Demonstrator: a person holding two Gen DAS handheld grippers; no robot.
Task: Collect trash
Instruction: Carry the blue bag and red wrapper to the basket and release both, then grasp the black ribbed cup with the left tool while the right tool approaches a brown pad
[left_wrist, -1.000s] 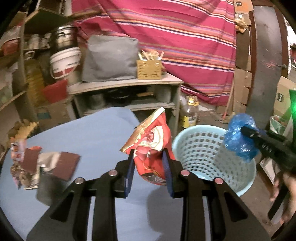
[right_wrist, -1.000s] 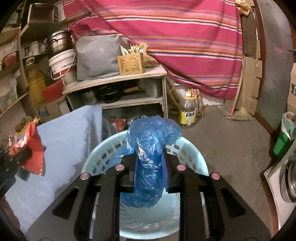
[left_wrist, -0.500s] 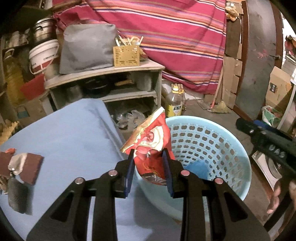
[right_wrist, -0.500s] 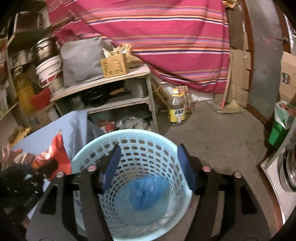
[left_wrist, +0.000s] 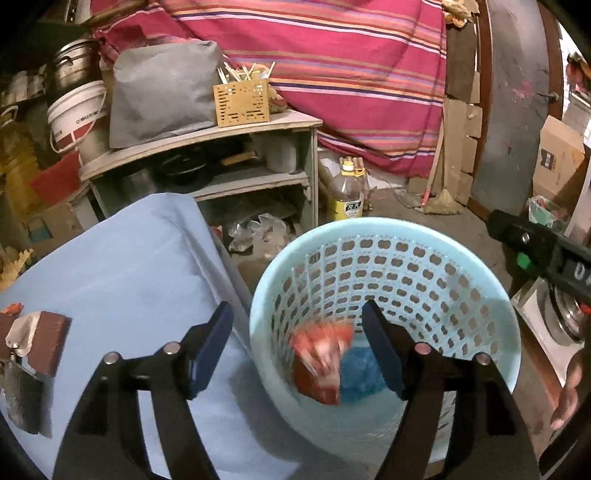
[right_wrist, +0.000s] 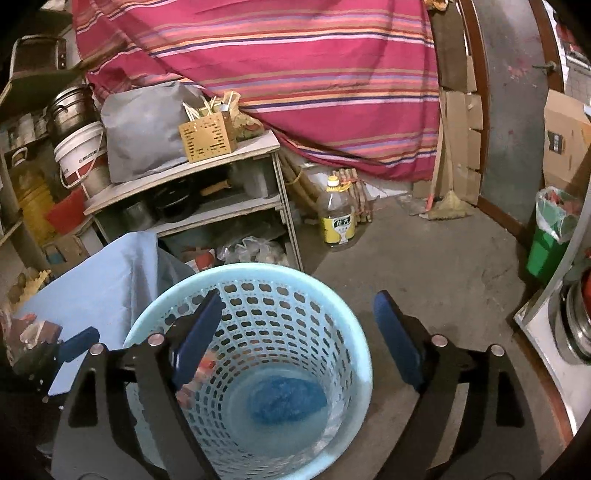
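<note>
Above the blue basket, my left gripper is opening, empty, letting the red wrapper fall in. My right gripper is opening too, empty, so the blue bag lies inside.

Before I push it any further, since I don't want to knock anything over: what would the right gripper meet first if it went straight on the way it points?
Probably the light blue basket: the right gripper, its jaws opening and empty, points into its mouth, toward the blue bag at the bottom. Depth is unclear.

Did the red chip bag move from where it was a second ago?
Yes. The red chip bag has left the left gripper, whose jaws are opening, and dropped down inside the blue basket, beside the blue plastic bag.
</note>
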